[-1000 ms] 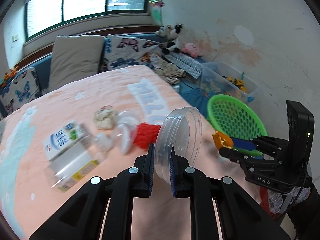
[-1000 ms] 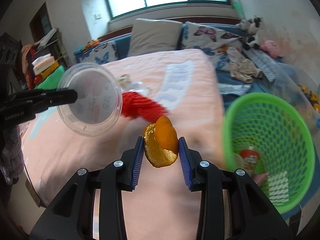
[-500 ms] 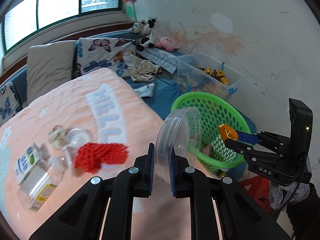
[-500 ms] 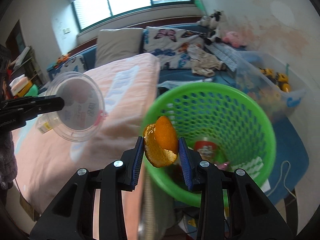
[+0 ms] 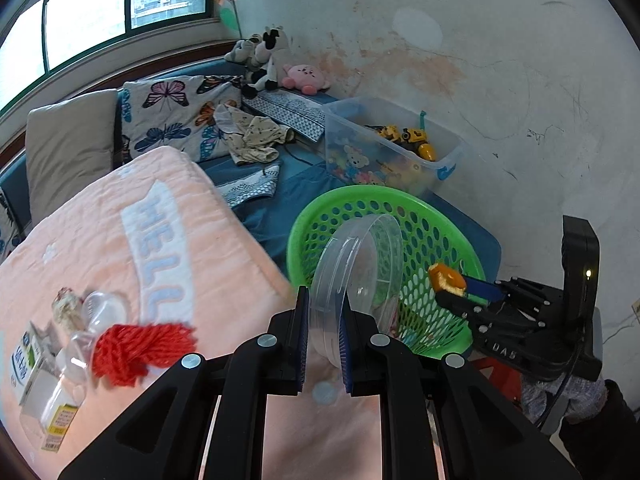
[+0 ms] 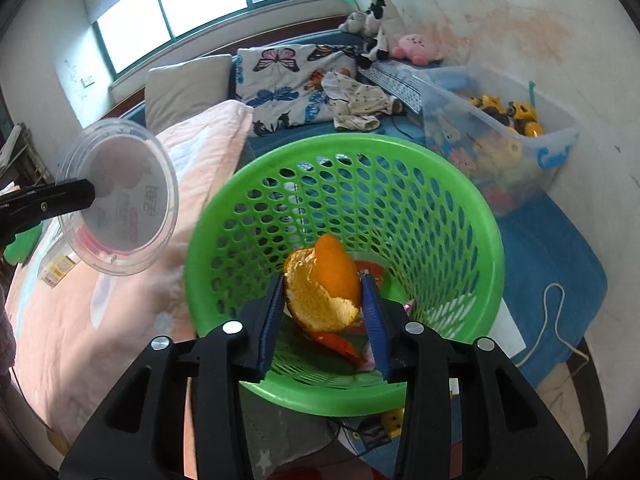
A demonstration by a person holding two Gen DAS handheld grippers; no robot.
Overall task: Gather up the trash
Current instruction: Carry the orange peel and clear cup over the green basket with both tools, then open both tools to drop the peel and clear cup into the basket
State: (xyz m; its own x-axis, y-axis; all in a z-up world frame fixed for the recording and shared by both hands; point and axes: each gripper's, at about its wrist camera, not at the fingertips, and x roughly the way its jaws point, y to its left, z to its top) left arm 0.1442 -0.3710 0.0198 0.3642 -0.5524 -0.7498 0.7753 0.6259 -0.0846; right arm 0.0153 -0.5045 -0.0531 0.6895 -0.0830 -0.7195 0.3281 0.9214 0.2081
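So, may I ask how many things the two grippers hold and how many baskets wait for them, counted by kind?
clear plastic lid, in the left gripper: 1
orange peel, in the right gripper: 1
green basket: 1
Total: 3

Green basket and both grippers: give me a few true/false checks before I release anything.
1. The right gripper holds an orange peel. True.
2. The peel is over the green basket. True.
3. The left gripper is empty. False: it is shut on a clear lid.
4. The basket is empty. False: wrappers lie at its bottom.
5. The red yarn is in the basket. False: it lies on the pink blanket.
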